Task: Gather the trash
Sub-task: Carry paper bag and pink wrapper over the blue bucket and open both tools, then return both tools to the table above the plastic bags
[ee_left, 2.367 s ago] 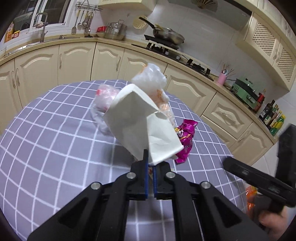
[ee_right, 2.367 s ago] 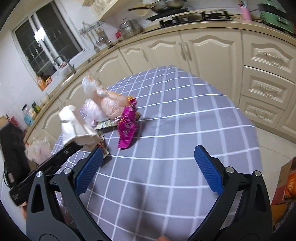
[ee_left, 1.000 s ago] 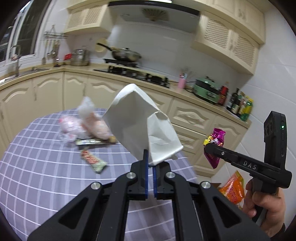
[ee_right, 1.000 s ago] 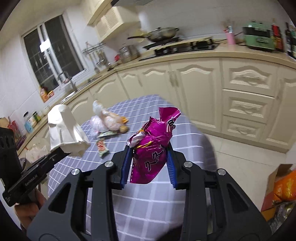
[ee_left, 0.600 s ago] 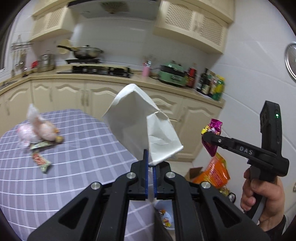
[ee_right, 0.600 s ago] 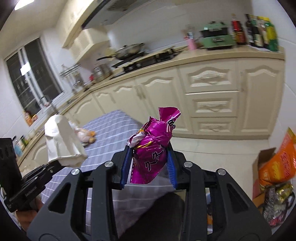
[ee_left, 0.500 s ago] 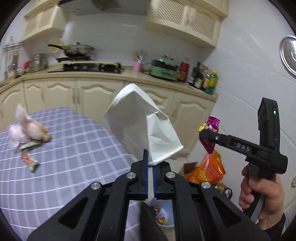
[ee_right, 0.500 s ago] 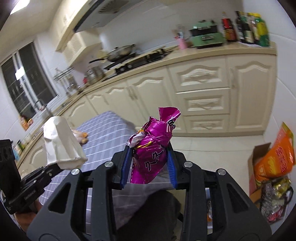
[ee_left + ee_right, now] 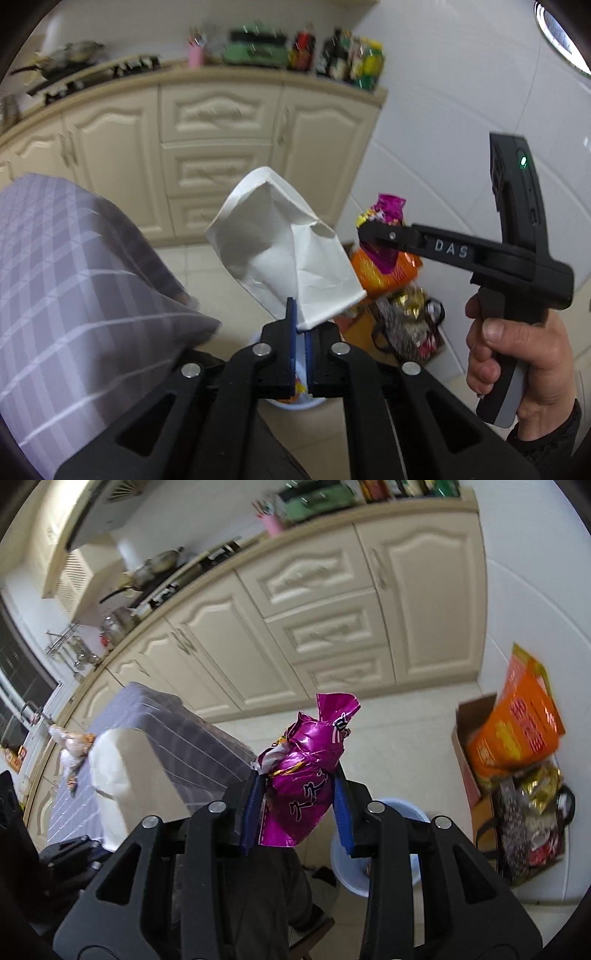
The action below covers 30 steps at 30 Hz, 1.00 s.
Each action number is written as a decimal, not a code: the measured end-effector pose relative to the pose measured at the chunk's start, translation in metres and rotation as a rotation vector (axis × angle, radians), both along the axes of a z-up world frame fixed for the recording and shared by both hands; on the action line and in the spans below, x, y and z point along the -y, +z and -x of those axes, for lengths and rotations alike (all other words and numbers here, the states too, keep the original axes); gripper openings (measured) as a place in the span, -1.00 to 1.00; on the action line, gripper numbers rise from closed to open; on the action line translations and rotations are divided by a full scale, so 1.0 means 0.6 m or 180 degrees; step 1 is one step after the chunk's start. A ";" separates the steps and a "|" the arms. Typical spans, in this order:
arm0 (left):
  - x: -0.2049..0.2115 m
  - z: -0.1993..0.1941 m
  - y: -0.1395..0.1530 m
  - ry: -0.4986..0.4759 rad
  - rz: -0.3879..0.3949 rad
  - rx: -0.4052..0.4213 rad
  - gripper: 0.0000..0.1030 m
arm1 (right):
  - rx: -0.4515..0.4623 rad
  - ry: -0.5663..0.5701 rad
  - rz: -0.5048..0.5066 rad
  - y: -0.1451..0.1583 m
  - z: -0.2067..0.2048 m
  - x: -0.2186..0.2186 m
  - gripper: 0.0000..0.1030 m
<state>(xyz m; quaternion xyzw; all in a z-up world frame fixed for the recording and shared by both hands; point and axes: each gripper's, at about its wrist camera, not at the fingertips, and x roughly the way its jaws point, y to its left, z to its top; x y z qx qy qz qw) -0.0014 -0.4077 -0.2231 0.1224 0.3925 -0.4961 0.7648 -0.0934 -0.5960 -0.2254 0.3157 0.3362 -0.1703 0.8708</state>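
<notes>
Each camera sits just behind its own fingers, looking forward and down toward the tiled floor. The left wrist view faces the cream kitchen cabinets and catches the right gripper close by. Both views share the grey checked-cloth desk, the pale blue plastic bin and the orange printed bag.

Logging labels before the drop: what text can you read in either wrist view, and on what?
"DAS": white letters on the arm of the right gripper.
Magenta wrapper: white characters, not legible.
Orange bag: red print, blurred.
Counter bottles: labels blurred.
White paper bag in the left gripper: no print visible.
</notes>
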 end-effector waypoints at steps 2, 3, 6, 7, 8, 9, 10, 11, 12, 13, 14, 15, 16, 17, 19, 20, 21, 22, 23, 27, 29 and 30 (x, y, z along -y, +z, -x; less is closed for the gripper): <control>0.028 0.000 -0.034 -0.0081 -0.0141 -0.0067 -0.93 | -0.0069 -0.0053 -0.0078 -0.022 0.004 0.011 -0.33; 0.042 -0.001 -0.055 -0.0128 -0.0219 -0.0148 -0.93 | -0.0094 -0.0074 -0.0109 -0.032 0.006 0.017 -0.33; 0.069 -0.002 -0.096 -0.0202 -0.0368 -0.0282 -0.93 | -0.0208 -0.0144 -0.0228 -0.067 0.011 0.035 -0.33; 0.082 -0.003 -0.114 -0.0239 -0.0438 -0.0345 -0.93 | -0.0230 -0.0164 -0.0263 -0.075 0.012 0.040 -0.33; 0.092 -0.003 -0.128 -0.0259 -0.0487 -0.0385 -0.93 | -0.0253 -0.0185 -0.0305 -0.084 0.012 0.045 -0.33; 0.103 -0.006 -0.139 -0.0275 -0.0535 -0.0412 -0.93 | -0.0282 -0.0204 -0.0354 -0.097 0.012 0.050 -0.33; 0.113 -0.007 -0.153 -0.0293 -0.0592 -0.0450 -0.93 | -0.0303 -0.0217 -0.0389 -0.106 0.011 0.054 -0.33; 0.121 -0.009 -0.166 -0.0322 -0.0647 -0.0495 -0.93 | -0.0327 -0.0227 -0.0426 -0.115 0.010 0.057 -0.33; 0.131 -0.010 -0.178 -0.0342 -0.0702 -0.0520 -0.93 | -0.0348 -0.0235 -0.0468 -0.125 0.010 0.058 -0.32; 0.140 -0.013 -0.193 -0.0358 -0.0775 -0.0513 -0.92 | -0.0368 -0.0249 -0.0525 -0.139 0.008 0.063 -0.32; 0.145 -0.016 -0.203 -0.0368 -0.0822 -0.0519 -0.91 | -0.0385 -0.0269 -0.0563 -0.149 0.007 0.068 -0.30; 0.149 -0.021 -0.214 -0.0380 -0.0848 -0.0573 -0.89 | -0.0423 -0.0297 -0.0622 -0.165 0.006 0.072 -0.29; 0.154 -0.029 -0.227 -0.0396 -0.0898 -0.0660 -0.60 | -0.0451 -0.0305 -0.0672 -0.175 0.005 0.075 -0.24; 0.156 -0.034 -0.235 -0.0381 -0.0960 -0.0689 0.06 | -0.0469 -0.0307 -0.0722 -0.186 0.004 0.076 -0.11; 0.152 -0.041 -0.235 -0.0293 -0.0959 -0.0647 0.52 | -0.0509 -0.0333 -0.0819 -0.205 0.005 0.080 0.16; 0.148 -0.041 -0.230 -0.0292 -0.0918 -0.0596 0.52 | -0.0522 -0.0349 -0.0848 -0.212 0.007 0.081 0.29; 0.147 -0.040 -0.227 -0.0299 -0.0912 -0.0571 0.55 | -0.0532 -0.0367 -0.0874 -0.217 0.010 0.081 0.40; 0.143 -0.041 -0.222 -0.0279 -0.0904 -0.0532 0.61 | -0.0556 -0.0414 -0.0882 -0.221 0.014 0.081 0.48; 0.140 -0.041 -0.217 -0.0251 -0.0893 -0.0491 0.63 | -0.0580 -0.0463 -0.0872 -0.223 0.017 0.080 0.67; 0.130 -0.039 -0.193 -0.0139 -0.0829 -0.0358 0.65 | -0.0626 -0.0579 -0.0839 -0.224 0.025 0.083 0.88; 0.125 -0.036 -0.176 -0.0117 -0.0757 -0.0319 0.67 | -0.0619 -0.0603 -0.0828 -0.218 0.028 0.082 0.88; 0.123 -0.035 -0.165 -0.0101 -0.0727 -0.0282 0.68 | -0.0607 -0.0601 -0.0814 -0.214 0.028 0.081 0.88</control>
